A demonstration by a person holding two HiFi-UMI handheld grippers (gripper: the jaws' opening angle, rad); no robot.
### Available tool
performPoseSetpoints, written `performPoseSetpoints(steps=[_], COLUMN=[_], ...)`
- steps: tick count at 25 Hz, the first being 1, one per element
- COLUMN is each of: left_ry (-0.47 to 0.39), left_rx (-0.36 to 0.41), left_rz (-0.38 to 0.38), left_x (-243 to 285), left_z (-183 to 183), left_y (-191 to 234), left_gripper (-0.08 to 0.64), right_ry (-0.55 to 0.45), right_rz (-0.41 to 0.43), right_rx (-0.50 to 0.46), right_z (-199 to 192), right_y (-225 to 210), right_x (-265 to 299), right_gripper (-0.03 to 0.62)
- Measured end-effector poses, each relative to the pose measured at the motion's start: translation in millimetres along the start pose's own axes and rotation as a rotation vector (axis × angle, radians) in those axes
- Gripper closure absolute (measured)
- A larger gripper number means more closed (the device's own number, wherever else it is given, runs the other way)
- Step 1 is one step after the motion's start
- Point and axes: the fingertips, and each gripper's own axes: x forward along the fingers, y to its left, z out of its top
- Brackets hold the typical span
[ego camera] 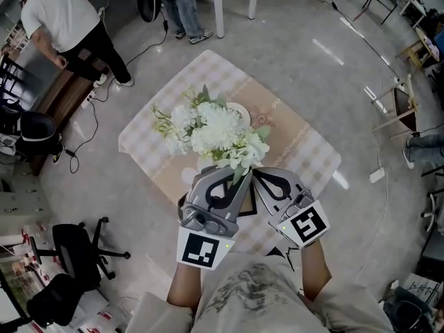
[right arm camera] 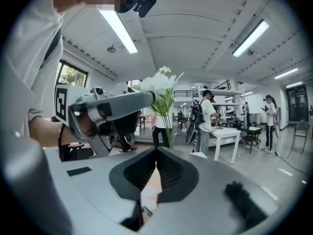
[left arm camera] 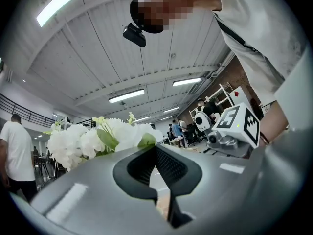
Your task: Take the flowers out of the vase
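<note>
A bunch of white flowers (ego camera: 216, 132) with green leaves hangs over the checked table (ego camera: 305, 159). My left gripper (ego camera: 239, 176) is shut on the stems just below the blooms. In the right gripper view the left gripper (right arm camera: 150, 98) holds the bunch level, with blooms (right arm camera: 159, 83) above its tip and green stems (right arm camera: 167, 124) hanging free below. In the left gripper view the blooms (left arm camera: 98, 137) stand just beyond the jaw tips (left arm camera: 155, 149). A white round rim (ego camera: 241, 112), possibly the vase, shows behind the blooms. My right gripper (ego camera: 256, 175) is shut and empty, right beside the left one.
A person (ego camera: 66, 26) stands at the far left by a wooden counter, and another person's legs (ego camera: 184, 9) show at the top. A black office chair (ego camera: 73, 252) stands at the lower left. Cables (ego camera: 149, 47) trail over the grey floor. A folding stand (ego camera: 399, 106) is at the right.
</note>
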Motion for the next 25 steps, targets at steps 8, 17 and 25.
performPoseSetpoints(steps=[8,17,25], left_ry=[0.006,-0.006,-0.046], left_rx=[0.038,0.081,0.101], left_rz=[-0.019,-0.038,-0.069], left_x=[0,-7,-13], left_z=[9,25,39], left_y=[-6,-13,-20], left_gripper=[0.553,0.552,0.554], right_ry=[-0.036,-0.073,-0.09], right_rz=[0.088,0.108,0.157], right_rx=[-0.043,-0.056,-0.084], right_z=[3,10,19], right_y=[7,1,8], right_x=[43,51,54], right_gripper=[0.577,0.577,0.575])
